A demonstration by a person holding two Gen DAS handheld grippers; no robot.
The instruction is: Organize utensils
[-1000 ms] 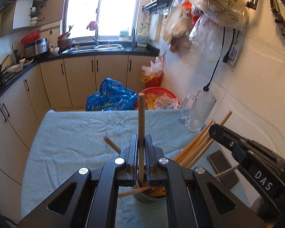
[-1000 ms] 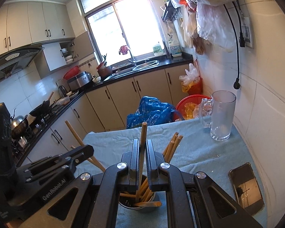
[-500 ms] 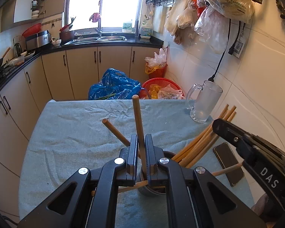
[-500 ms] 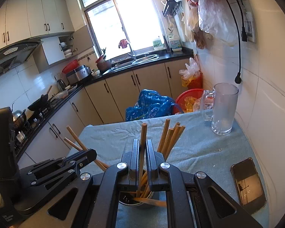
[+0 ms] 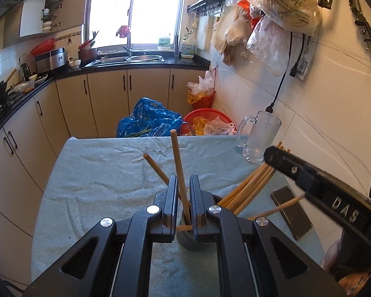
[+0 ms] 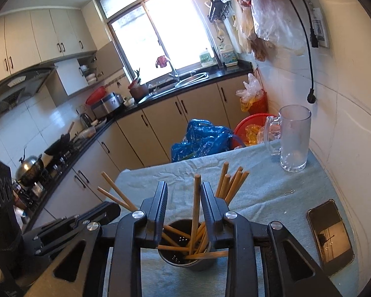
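Now perforated metal holder [image 6: 185, 259] holds chopsticks [image 6: 231, 183]; glass mug [image 6: 293, 139] empty; both hand-held grippers spread.

Counted on the desk: one perforated metal utensil cup [image 6: 185, 259], roughly ten wooden chopsticks [image 6: 231, 185], one clear glass mug [image 6: 293, 138], one black smartphone [image 6: 330, 236].

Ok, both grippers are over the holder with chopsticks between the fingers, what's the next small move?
Probably lift both grippers straight up and clear. The right gripper is open, its chopstick standing free in the metal holder; the left gripper also looks open around its chopstick, which leans inside the holder.
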